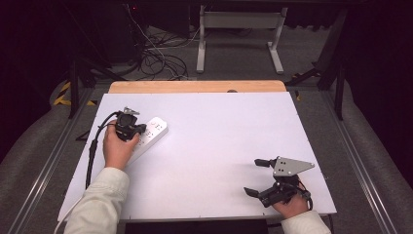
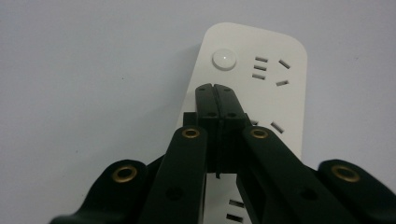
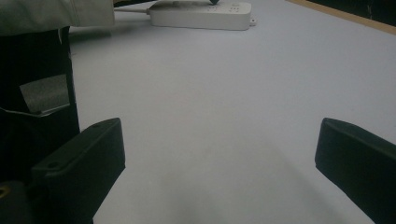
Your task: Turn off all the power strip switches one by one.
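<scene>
Lying on the white rectangular table [image 1: 209, 146] near its left edge is a white plastic power strip [image 2: 275, 93]. Hovering over it, jaws pressed together just short of its round button [image 2: 224, 59], is the left gripper [image 2: 216, 88], seemingly about to press; no container is showing. The right gripper [image 1: 258, 176] is resting wide apart, idle.

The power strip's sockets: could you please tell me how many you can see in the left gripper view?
3. One beside the round button at the power strip's far end, one partly behind the shut left hand-held gripper, one at the bottom edge. More may be hidden.
</scene>
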Available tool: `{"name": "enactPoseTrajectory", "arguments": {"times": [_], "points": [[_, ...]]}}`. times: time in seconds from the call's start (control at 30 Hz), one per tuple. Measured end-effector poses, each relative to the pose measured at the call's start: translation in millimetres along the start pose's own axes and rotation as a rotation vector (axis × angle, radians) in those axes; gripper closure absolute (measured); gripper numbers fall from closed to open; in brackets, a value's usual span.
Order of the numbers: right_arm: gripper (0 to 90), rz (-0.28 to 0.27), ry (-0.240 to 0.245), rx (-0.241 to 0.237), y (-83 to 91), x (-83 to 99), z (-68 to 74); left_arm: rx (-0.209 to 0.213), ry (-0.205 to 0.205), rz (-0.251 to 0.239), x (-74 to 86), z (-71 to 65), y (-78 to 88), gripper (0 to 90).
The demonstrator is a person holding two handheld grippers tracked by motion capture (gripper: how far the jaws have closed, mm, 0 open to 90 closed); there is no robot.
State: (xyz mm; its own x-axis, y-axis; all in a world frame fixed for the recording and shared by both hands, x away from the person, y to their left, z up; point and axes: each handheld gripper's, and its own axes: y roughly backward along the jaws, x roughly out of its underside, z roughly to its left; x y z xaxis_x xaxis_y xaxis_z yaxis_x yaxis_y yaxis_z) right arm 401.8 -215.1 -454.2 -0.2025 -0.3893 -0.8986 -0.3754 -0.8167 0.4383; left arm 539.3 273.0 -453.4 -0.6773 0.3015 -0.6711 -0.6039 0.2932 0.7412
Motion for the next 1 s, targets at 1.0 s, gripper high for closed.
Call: {"name": "enactPoseTrajectory", "arguments": {"times": [1.0], "points": [[2.3, 0.006, 0.007, -0.007, -0.8, -0.1, 1.4, -0.007, -0.027, 0.011, 1.8, -1.0, 0.0, 90.0]]}}
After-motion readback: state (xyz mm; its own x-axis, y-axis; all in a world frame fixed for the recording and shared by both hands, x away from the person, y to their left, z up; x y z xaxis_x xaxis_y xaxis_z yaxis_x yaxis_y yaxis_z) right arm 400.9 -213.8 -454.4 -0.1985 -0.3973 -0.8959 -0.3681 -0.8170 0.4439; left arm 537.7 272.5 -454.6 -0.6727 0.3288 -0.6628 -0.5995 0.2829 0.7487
